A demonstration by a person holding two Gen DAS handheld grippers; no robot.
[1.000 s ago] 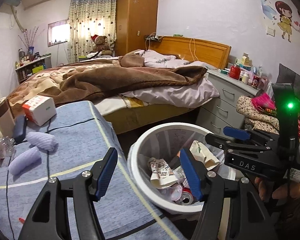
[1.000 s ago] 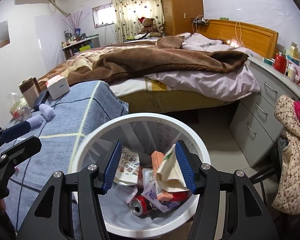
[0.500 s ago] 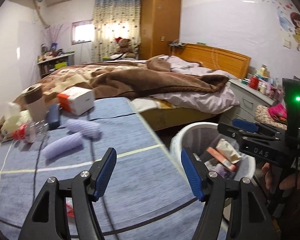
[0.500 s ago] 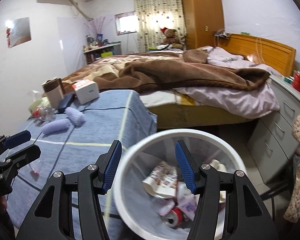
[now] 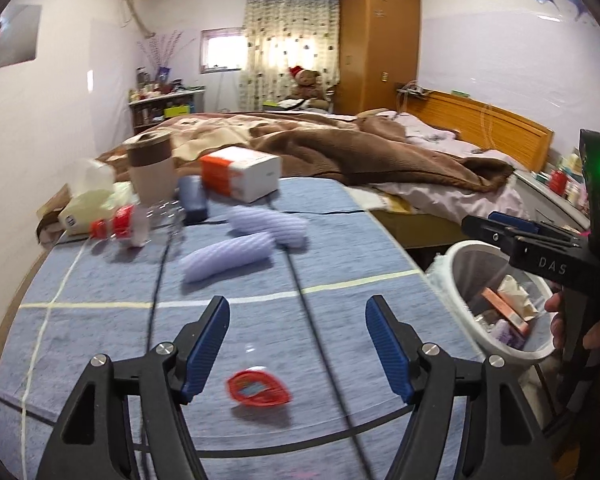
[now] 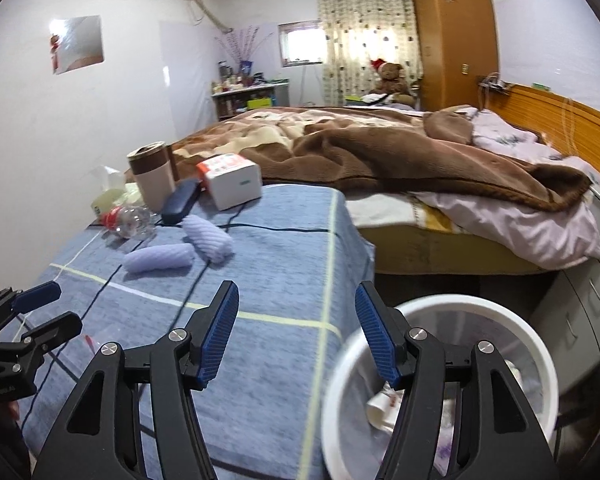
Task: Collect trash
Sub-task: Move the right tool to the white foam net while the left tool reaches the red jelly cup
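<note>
**Both grippers off the bin and over the blue cloth**

Swinging away from the white waste bin (image 6: 440, 364), both grippers had come over the blue checked cloth (image 5: 100, 312); a second before, each had looked straight down into the bin.

The left gripper (image 5: 298, 350) hung above the cloth with its jaws opening and nothing between them. Just below its blue pads (image 5: 206, 350) lay a small red wrapper (image 5: 258, 388), flat on the cloth and touched by neither finger. Two black cables (image 5: 320, 344) ran across the cloth there.

The right gripper (image 6: 298, 334) stood over the cloth's right edge, jaws opening too, empty. The bin sat just beside the cloth, low on the right, with packets and paper inside it.

Farther back on the cloth were two lilac ribbed socks (image 5: 228, 258), rolled and touching at one end. Behind them lay a dark blue case (image 6: 180, 202), a crushed clear bottle with a red label (image 6: 130, 216), a brown-and-cream cup (image 6: 152, 178) standing upright, and a white box with an orange end (image 5: 242, 174). A brown blanket (image 6: 400, 152) covered the bed beyond.
</note>
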